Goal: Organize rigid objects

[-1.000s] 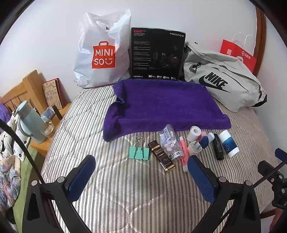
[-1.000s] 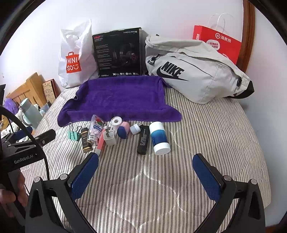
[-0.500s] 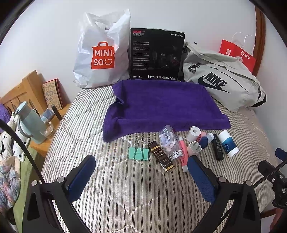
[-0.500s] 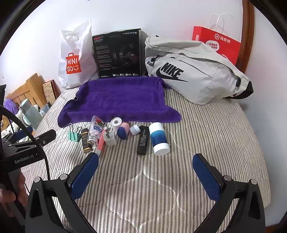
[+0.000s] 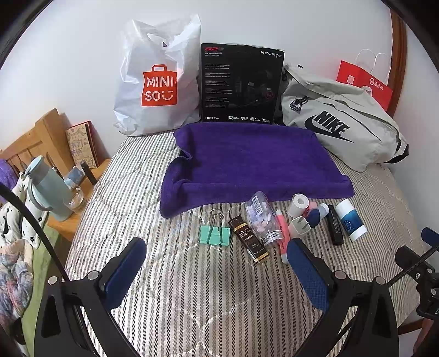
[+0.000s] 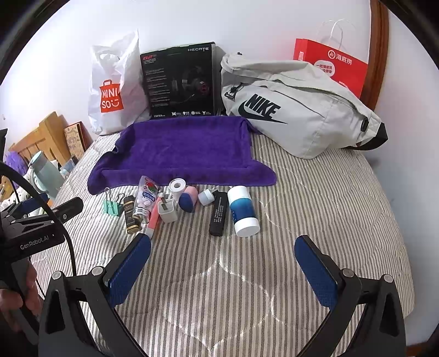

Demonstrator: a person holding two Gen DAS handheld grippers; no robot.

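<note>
Left gripper [image 5: 216,270]: jaws open, empty | right gripper [image 6: 223,263]: jaws open, empty | right view alone shows hand [image 6: 16,302] on left handle

Bedroom in a home. Bed [image 5: 192,288] with a grey-and-white striped quilted cover, pushed against a plain white wall [image 5: 247,22]. Wooden headboard [image 5: 41,137] at one side, with a low wooden bedside table [image 5: 65,230] holding a pale blue flask [image 5: 46,189] and a glass [image 5: 75,196]. Personal belongings along the wall: white shopping bag [image 5: 159,88], grey sling bag [image 5: 340,120], red paper bag [image 5: 365,85].
</note>
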